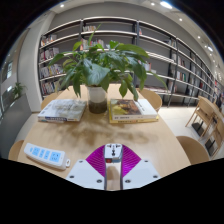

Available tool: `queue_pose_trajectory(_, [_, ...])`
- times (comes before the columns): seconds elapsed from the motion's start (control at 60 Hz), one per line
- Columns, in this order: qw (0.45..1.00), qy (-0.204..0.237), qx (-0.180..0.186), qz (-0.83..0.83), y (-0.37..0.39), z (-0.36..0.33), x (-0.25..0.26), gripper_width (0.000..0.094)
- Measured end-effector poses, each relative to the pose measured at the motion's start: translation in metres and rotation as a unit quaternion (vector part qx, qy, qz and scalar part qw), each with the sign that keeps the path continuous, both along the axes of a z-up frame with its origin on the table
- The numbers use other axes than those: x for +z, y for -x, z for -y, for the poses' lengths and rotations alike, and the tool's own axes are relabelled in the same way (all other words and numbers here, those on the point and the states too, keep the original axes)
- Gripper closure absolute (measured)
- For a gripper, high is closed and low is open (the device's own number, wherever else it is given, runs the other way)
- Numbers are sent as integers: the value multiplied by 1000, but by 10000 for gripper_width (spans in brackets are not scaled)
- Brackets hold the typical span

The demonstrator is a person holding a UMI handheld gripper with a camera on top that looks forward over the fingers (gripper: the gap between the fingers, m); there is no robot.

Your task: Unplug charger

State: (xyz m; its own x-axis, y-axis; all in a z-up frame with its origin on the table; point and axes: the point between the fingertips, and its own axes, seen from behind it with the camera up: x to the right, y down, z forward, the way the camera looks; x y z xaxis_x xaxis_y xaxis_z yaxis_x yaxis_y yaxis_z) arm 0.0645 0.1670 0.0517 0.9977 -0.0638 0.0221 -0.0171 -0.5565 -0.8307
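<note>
We see the tongs [113,163] closed on a small white charger block [113,153], both magenta pads [98,160] pressing its sides, above the round pale wooden surface [150,140]. Beyond stand a leafy green potted plant [97,68] between two stacks of books [132,110], and a white power strip [46,155] to the left.

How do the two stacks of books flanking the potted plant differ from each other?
The left stack of books shows pale, whitish covers; the right stack of books shows a yellowish cover with white edges. The left stack lies skewed, angled away from the potted plant; the right stack sits squarer to the gripper. Both lie flat on the round wooden table, beyond the fingers.
</note>
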Motion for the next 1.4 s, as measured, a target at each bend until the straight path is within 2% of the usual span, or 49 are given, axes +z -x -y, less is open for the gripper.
queue_pose_trajectory(0.067, [1000,8,5,-9,-1,2,-13,754])
queue_pose_trajectory(0.083, [1000,3,5,-9,1,2,-42,749])
queue_pose_trajectory(0.1, [1000,7,5,-10,-1,3,-46,741])
queue_pose_trajectory(0.117, [1000,18,4,-9,-4,5,-27,733])
queue_pose_trajectory(0.183, [999,34,8,-6,-4,7,-37,700])
queue_pose_trajectory(0.267, [1000,26,14,-6,-3,5,-32,644])
queue_pose_trajectory(0.4, [1000,-2,14,9,-6,6,15,271])
queue_pose_trajectory(0.467, [999,-29,11,11,-4,13,57,171])
queue_pose_trajectory(0.633, [997,-81,11,17,7,62,145,158])
queue_pose_trajectory(0.767, [995,-95,10,8,19,126,175,136])
queue_pose_trajectory(0.933, [996,-84,9,3,29,211,172,134])
queue_pose_trajectory(1.1, [999,-52,8,7,33,276,149,132])
queue_pose_trajectory(1.4, [999,-48,14,9,43,329,150,135])
